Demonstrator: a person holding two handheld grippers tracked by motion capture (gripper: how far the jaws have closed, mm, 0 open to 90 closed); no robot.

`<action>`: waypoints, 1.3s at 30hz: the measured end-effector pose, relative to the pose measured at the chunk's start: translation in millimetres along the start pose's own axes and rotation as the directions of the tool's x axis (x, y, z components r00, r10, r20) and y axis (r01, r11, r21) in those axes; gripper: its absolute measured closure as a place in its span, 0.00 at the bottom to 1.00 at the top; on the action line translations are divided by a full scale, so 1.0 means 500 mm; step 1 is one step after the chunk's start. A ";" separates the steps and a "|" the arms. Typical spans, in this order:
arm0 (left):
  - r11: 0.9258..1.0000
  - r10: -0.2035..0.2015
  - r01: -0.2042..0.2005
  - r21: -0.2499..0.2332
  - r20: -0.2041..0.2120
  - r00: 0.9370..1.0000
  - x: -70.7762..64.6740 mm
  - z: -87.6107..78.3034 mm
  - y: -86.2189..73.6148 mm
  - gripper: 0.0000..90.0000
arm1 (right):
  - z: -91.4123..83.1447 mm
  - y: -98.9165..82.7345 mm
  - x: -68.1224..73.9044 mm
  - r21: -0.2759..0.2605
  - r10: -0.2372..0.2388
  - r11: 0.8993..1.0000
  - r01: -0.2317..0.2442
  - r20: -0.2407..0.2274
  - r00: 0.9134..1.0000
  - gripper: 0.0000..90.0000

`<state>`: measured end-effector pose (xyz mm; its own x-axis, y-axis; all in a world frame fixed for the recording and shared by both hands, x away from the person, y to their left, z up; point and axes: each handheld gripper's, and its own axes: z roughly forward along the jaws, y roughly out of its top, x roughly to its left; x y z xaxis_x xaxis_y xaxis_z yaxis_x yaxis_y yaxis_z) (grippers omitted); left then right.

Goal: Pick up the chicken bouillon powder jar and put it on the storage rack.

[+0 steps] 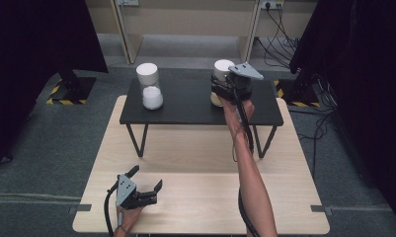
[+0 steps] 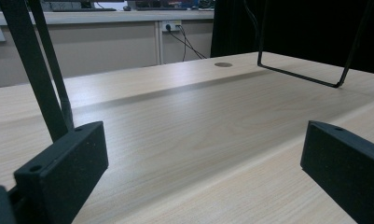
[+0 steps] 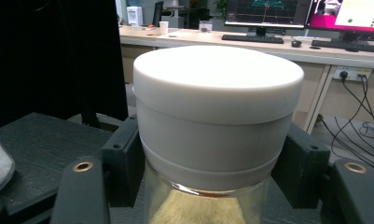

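Note:
Two clear jars with white lids stand on a black raised shelf [image 1: 185, 106]. The left jar [image 1: 149, 86] holds white powder. My right gripper [image 1: 221, 90] is shut on the right jar [image 1: 222, 69], which has a yellowish filling. In the right gripper view both pads press the jar [image 3: 217, 116] just below its white lid, with the filling visible through the glass underneath. My left gripper [image 1: 147, 178] rests on the wooden table [image 1: 195, 197] near its front left edge, jaws wide open with nothing between them; the left gripper view looks low across the bare table [image 2: 198, 135] between them.
The shelf stands on thin black wire legs [image 1: 136, 139] over the far half of the table. Black curtains hang at both sides, with stand bases on hazard-taped floor [image 1: 69, 91]. Cables [image 1: 279, 44] trail behind the table at the right.

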<state>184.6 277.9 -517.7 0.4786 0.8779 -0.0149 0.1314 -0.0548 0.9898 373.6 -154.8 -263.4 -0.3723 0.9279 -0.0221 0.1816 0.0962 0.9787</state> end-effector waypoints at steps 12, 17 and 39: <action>1.000 0.000 0.000 0.000 -0.001 1.000 -0.001 0.000 0.000 0.00 | 0.004 0.000 -0.013 0.009 0.017 1.000 -0.017 -0.026 1.000 0.27; 1.000 0.001 -0.001 0.000 -0.001 1.000 0.000 0.000 0.000 0.00 | -0.009 -0.012 -0.024 -0.025 -0.019 1.000 0.018 -0.038 0.999 0.06; 1.000 0.002 -0.002 -0.011 -0.001 1.000 -0.001 -0.002 -0.002 0.00 | -0.107 -0.073 -0.067 -0.072 -0.031 0.997 0.024 -0.104 0.994 0.00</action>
<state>183.4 277.9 -518.5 0.4775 0.8785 -0.0130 0.1210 -0.0511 0.9913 330.6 -208.7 -287.7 -0.4702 0.8820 -0.0316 0.1064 0.0921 0.9900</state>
